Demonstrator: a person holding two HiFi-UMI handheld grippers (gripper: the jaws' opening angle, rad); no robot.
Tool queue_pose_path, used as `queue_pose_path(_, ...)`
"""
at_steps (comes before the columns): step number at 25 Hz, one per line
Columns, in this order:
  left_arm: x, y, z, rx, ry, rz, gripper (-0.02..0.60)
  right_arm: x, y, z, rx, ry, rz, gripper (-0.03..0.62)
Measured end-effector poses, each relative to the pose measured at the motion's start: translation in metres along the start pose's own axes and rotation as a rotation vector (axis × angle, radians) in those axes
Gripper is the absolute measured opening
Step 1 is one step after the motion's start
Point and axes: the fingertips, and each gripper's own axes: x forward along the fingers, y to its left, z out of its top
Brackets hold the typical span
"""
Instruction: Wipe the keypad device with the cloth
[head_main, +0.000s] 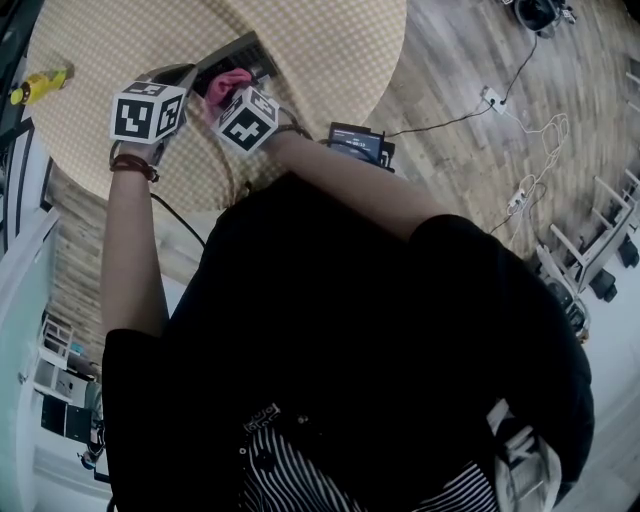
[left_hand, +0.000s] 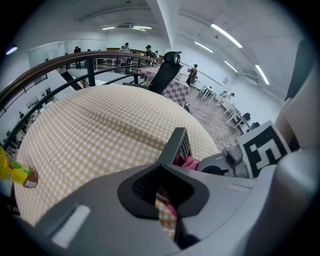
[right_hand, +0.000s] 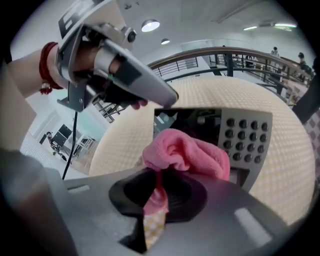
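Head view: grey keypad device (head_main: 238, 52) sits tilted up, round checked table (head_main: 320, 60) under it; left gripper view: left gripper (left_hand: 166, 189) is clenched on the device's edge; right gripper view: right gripper (right_hand: 156, 192) pinches bunched pink cloth (right_hand: 187, 152) against the device face, beside its dark round keys.

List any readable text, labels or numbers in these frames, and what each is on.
No text reads clearly.
Grey keypad device, round keys: markings too blurred.
Yellow bottle: label blurred.
Black box with screen: display too small.
Marker cubes: black-and-white square patterns, no words.
Pink cloth: none.
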Motion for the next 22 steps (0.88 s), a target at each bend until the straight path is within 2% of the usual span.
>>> queue_pose_path(2, 0.001, -0.001, 0.001, -0.002, -0.005, 0.008, 0.0, 0.005, -0.002, -0.017, 0.01, 0.036, 0.006, 0.046)
queue_pose_path(6, -0.001, 0.003, 0.001, -0.001, -0.03, 0.031, 0.0, 0.009, -0.003, -0.024, 0.031, 0.057, 0.015, 0.046)
queue_pose_path(12, -0.005, 0.014, 0.001, -0.038, -0.082, 0.115, 0.002, 0.005, 0.009, -0.014, 0.038, 0.025, 0.053, 0.046)
queue_pose_path(15, -0.016, 0.008, 0.006, -0.12, -0.18, 0.128, 0.002, -0.02, 0.025, -0.002, 0.014, -0.025, 0.05, 0.046)
queue_pose_path(22, -0.063, -0.029, 0.004, -0.219, -0.378, 0.121, 0.002, -0.087, 0.048, 0.028, -0.047, -0.12, 0.129, 0.046)
